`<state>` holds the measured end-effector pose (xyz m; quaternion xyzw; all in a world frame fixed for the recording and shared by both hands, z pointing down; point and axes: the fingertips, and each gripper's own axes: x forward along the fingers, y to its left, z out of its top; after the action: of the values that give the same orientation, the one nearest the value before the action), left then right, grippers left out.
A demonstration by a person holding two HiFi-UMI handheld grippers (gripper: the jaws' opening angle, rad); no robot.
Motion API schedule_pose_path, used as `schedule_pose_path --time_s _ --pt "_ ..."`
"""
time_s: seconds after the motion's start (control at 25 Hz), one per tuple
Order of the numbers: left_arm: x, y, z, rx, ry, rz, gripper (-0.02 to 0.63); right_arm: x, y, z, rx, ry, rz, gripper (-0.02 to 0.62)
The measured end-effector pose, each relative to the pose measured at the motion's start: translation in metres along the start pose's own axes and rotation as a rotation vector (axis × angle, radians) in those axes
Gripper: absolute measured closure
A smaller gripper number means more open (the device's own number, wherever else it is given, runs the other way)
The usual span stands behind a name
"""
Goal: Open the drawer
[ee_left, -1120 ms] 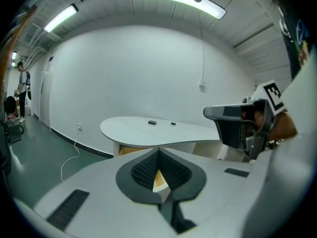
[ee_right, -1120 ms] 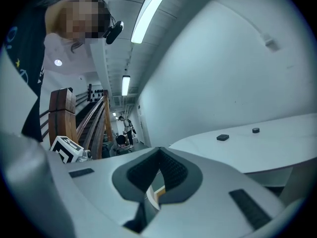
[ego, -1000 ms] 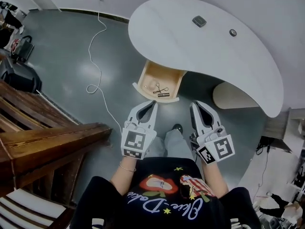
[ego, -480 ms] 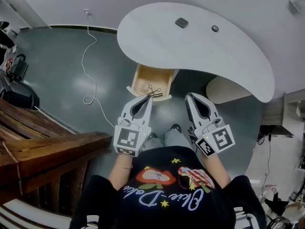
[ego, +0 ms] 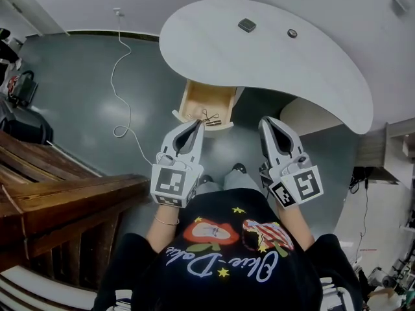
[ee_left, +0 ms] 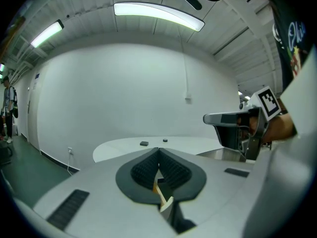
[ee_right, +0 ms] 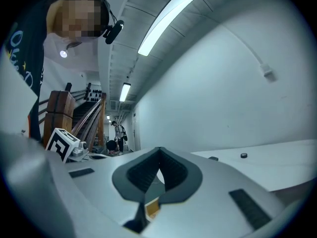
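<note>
Since drawer [ego: 213, 98] already sits pulled out from under the white worktop [ego: 272, 70], task looks ~done. Only q is whether it needs more travel.

Drawer lies ahead of both tools and lower, slide axis running from worktop edge toward the person. Left tool [ego: 196, 125] is nearer. Its tip overlaps drawer's front edge in head view, but left gripper view puts it at about worktop level, so no contact implied. Right tool [ego: 266, 123] sits off to drawer's right, well apart. Both tools clenched, pads together, nothing btwn them.

Inside drawer: small dark scissors-like item [ego: 209, 117] near front wall, can't ID more. Dark square obj [ego: 247, 25] and dark round obj [ego: 292, 34] on worktop, far side.

Pale rounded base [ego: 305, 122] under worktop on right, white cable [ego: 123, 76] on floor left, wooden stairs [ego: 58, 196] further left. None in the pull path. Person's legs are the only thing in line w/ drawer.
</note>
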<state>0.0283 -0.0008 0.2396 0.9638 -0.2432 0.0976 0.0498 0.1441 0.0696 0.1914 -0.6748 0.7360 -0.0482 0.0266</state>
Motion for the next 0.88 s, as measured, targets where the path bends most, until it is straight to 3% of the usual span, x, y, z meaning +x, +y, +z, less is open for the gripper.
schedule_pose_path --time_s 0.88 --pt "-0.0011 0.0043 -0.0019 -0.013 -0.002 -0.001 0.601 0.0028 -0.0005 -0.0041 0.004 0.005 -0.010 0.598"
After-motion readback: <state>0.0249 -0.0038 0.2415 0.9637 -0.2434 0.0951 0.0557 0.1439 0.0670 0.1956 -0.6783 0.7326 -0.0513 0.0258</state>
